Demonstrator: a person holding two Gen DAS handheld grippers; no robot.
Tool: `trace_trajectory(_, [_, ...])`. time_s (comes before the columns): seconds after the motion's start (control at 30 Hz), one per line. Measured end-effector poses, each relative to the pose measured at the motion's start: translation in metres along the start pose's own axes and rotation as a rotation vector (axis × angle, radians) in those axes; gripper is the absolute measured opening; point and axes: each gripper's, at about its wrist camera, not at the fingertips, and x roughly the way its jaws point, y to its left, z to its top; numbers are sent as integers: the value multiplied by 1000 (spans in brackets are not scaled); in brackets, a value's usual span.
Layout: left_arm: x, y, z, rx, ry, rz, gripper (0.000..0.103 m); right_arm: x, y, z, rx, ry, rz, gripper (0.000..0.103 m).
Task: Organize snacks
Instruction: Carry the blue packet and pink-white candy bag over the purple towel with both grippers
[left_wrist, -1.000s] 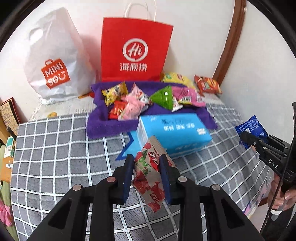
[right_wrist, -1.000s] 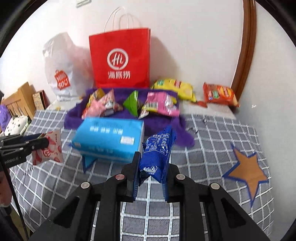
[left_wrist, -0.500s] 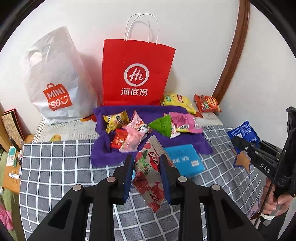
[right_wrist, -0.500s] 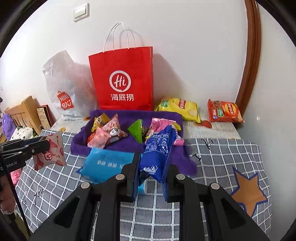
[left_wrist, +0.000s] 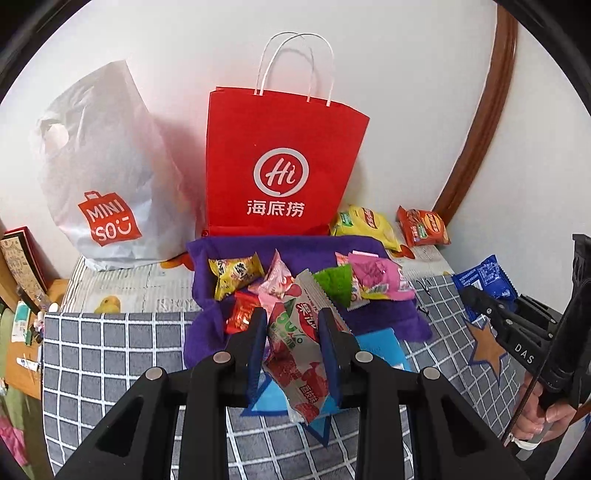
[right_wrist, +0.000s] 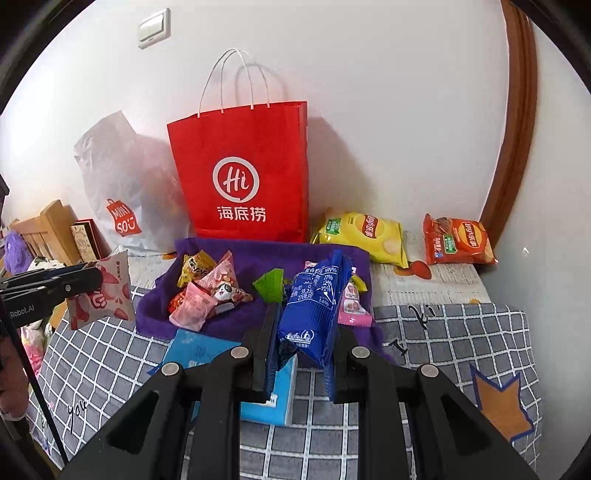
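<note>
My left gripper (left_wrist: 293, 321) is shut on a red-and-white strawberry snack packet (left_wrist: 301, 350), held up above the checked cloth. My right gripper (right_wrist: 304, 314) is shut on a blue snack packet (right_wrist: 314, 306). Each gripper shows in the other's view: the right one with the blue snack packet (left_wrist: 484, 277) at the right edge, the left one with the strawberry snack packet (right_wrist: 101, 291) at the left edge. Behind both lies a purple cloth (left_wrist: 295, 251) with several small snacks (right_wrist: 207, 291) on it. A red paper bag (left_wrist: 280, 162) stands upright against the wall behind the cloth.
A white plastic bag (left_wrist: 99, 184) leans left of the red bag. Yellow (right_wrist: 364, 232) and orange (right_wrist: 456, 240) chip bags lie at the back right. A light blue box (right_wrist: 229, 369) rests under the grippers on the grey checked cloth (left_wrist: 110, 350). Clutter crowds the left edge.
Both grippers have risen and pulled back with their packets. The red bag shows fully, handles included, and the blue box has dropped low, largely hidden behind the fingers.
</note>
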Motion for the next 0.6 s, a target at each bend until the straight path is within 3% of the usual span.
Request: trace_trajectory(0.6, [31,13,32,-14,1,-1,27,53,2,32,-11,15,10,20])
